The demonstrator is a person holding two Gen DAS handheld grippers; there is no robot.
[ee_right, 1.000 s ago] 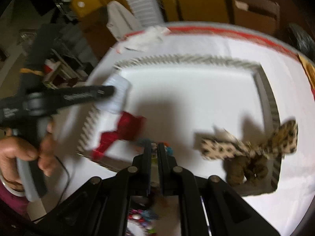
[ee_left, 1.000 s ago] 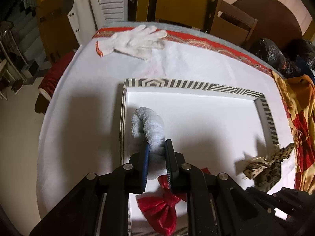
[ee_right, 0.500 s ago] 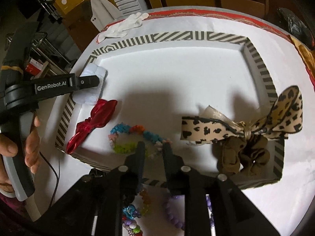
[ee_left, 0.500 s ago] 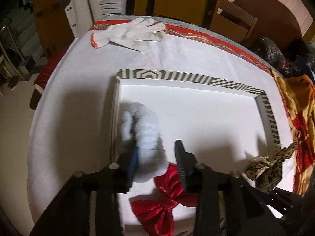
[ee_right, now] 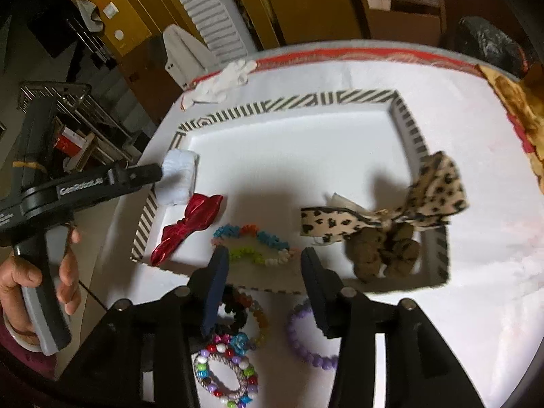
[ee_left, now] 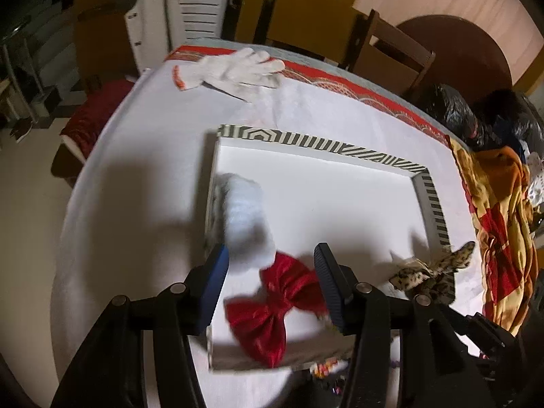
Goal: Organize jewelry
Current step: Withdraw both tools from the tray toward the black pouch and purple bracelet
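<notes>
Both tongs gape empty — left tongs [ee_left: 270, 273] over satin red bow [ee_left: 272, 306], right tongs [ee_right: 261, 282] over beaded bracelet [ee_right: 255, 244].

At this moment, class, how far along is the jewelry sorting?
Done: the white scrunchie, red bow, multicolored bead bracelet and leopard bow lie in the striped tray. In hand: nothing; both grippers are open. Left: the purple bracelet and other beaded bracelets outside the tray.
</notes>
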